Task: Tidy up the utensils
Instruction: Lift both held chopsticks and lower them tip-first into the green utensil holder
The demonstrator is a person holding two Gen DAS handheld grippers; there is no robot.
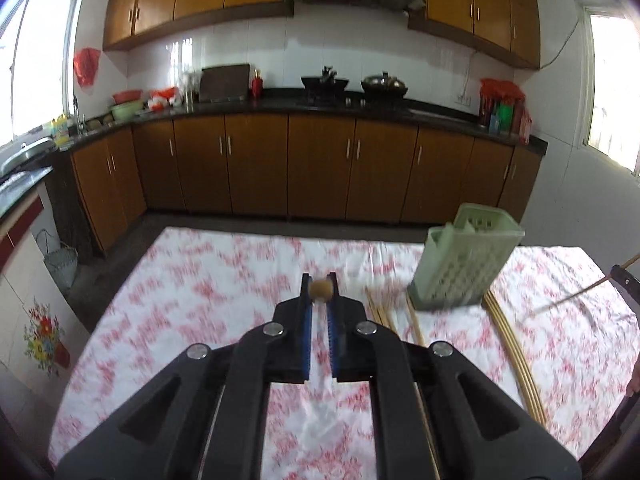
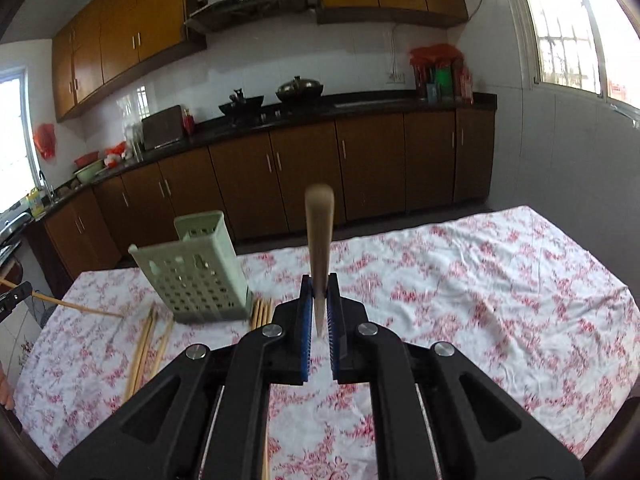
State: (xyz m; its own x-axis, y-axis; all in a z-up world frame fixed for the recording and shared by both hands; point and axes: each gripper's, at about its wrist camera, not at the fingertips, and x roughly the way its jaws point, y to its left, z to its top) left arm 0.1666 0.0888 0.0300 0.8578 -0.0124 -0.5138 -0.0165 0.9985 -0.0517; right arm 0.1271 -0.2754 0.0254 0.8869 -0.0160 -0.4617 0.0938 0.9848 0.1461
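A pale green perforated utensil holder stands on the table with the floral cloth. Bamboo chopsticks lie loose around its base, with more to its right. My left gripper is shut on a chopstick seen end-on, left of the holder; it also shows at the left edge of the right wrist view. My right gripper is shut on a chopstick that points up and forward, right of the holder.
Brown kitchen cabinets and a dark counter with pots run along the far wall. A floor gap lies between the table's far edge and the cabinets. Windows stand on both sides.
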